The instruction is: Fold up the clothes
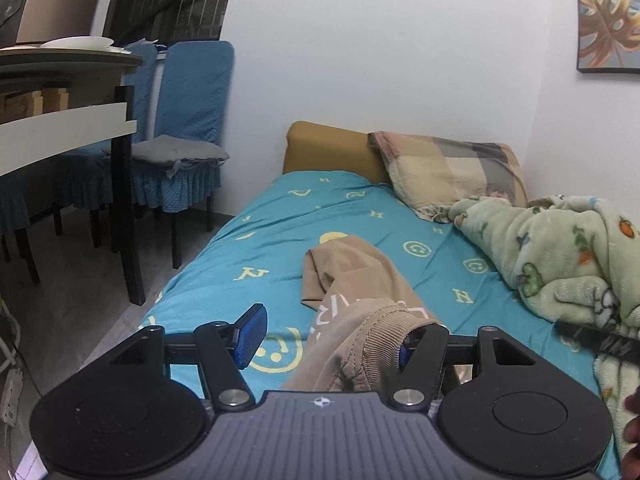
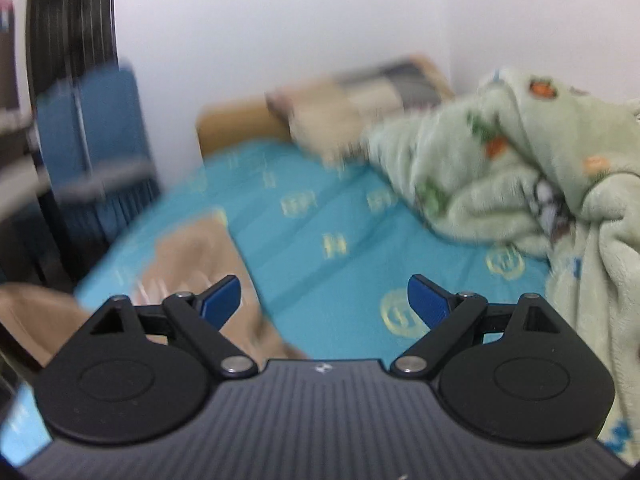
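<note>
A tan garment (image 1: 352, 280) with pale lettering lies crumpled on the turquoise bed sheet (image 1: 280, 216). My left gripper (image 1: 332, 338) is open; the garment's ribbed hem bunches between its blue pads and drapes against the right pad (image 1: 405, 354). In the blurred right wrist view my right gripper (image 2: 324, 300) is open and empty above the sheet (image 2: 340, 240). The tan garment (image 2: 192, 256) lies to its left, under the left finger.
A green fleece blanket (image 1: 568, 256) is heaped on the bed's right side, also in the right wrist view (image 2: 520, 168). A plaid pillow (image 1: 452, 168) leans at the head. Blue-covered chairs (image 1: 188, 120) and a table (image 1: 60, 128) stand left of the bed.
</note>
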The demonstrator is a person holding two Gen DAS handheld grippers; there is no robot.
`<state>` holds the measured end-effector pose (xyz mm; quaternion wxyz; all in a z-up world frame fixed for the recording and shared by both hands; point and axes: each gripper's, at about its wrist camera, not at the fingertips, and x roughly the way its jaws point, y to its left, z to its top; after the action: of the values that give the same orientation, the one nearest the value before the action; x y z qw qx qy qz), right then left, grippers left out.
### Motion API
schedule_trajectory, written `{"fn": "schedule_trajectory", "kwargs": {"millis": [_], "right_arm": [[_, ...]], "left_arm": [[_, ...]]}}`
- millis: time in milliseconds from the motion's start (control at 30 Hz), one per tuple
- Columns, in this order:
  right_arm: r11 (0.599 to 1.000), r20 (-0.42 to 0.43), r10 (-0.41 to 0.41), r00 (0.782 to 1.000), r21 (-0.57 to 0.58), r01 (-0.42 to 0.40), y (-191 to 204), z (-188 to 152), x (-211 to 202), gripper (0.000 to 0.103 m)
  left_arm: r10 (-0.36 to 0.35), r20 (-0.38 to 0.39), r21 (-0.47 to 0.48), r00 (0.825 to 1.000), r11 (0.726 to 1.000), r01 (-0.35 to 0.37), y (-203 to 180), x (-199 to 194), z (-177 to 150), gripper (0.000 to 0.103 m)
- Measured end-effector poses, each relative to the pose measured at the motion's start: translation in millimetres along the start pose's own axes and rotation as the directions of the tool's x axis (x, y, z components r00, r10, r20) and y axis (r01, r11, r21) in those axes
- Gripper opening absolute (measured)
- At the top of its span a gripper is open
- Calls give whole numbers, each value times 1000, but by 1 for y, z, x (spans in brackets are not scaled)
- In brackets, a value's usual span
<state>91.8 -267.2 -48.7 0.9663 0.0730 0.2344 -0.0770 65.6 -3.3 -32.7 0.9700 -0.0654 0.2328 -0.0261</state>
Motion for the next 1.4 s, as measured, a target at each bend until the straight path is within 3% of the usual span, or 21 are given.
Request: {"fn": "schedule_trajectory", "kwargs": {"millis": [67, 167, 233, 333, 500, 633, 767, 867, 1000, 1133, 1267, 1333, 1400], "right_arm": [[999, -43, 29, 999, 23, -28, -4, -2, 3, 92], [982, -88, 187, 979, 37, -184, 2, -2, -7, 92], [958, -115, 275, 954, -52, -282, 18, -6, -13, 92], [899, -171, 330, 928, -242, -365, 50, -19, -18, 92], [874, -203, 104, 974, -448, -187, 73, -40, 6, 92], [924, -164, -72, 984, -382, 4, 47, -37, 27, 92], [977, 57, -161, 985, -129, 168, 9, -12, 1, 92], [984, 187, -179, 966, 55, 172, -15, 3, -24, 92], [978, 284, -198, 938, 114, 172, -22, 10, -41, 92], [980, 302, -176, 937, 141, 139, -24, 15, -48, 92], [986, 319, -158, 934, 103, 131, -20, 16, -54, 92], [987, 315, -161, 935, 68, 147, -16, 15, -54, 92], [965, 272, -233, 934, -58, 257, -5, 8, -48, 92]], "left_arm": [[11, -2, -15, 1000, 1000, -11, 2, 2, 1, 62], [19, -2, -37, 1000, 999, -19, 8, 5, 5, 62], [21, 2, -41, 1000, 999, -21, 8, 5, 6, 62], [19, 6, -37, 1000, 999, -19, 8, 5, 7, 62], [18, 4, -27, 1000, 999, -17, 9, 5, 8, 63], [13, -11, -34, 1000, 999, -14, 13, 6, 9, 63], [-3, -20, -7, 1000, 1000, 3, 8, 5, 5, 66], [-20, -24, 20, 1000, 1000, 21, 3, 4, 2, 71], [-2, -59, 152, 998, 988, 11, -12, 7, -9, 73], [80, -103, 302, 992, 952, -45, -27, 22, -26, 73], [164, -86, 295, 983, 946, -132, -22, 32, -28, 78], [202, -58, 246, 978, 952, -182, -14, 31, -24, 79], [217, -25, 161, 976, 964, -210, -2, 23, -15, 81]]}}
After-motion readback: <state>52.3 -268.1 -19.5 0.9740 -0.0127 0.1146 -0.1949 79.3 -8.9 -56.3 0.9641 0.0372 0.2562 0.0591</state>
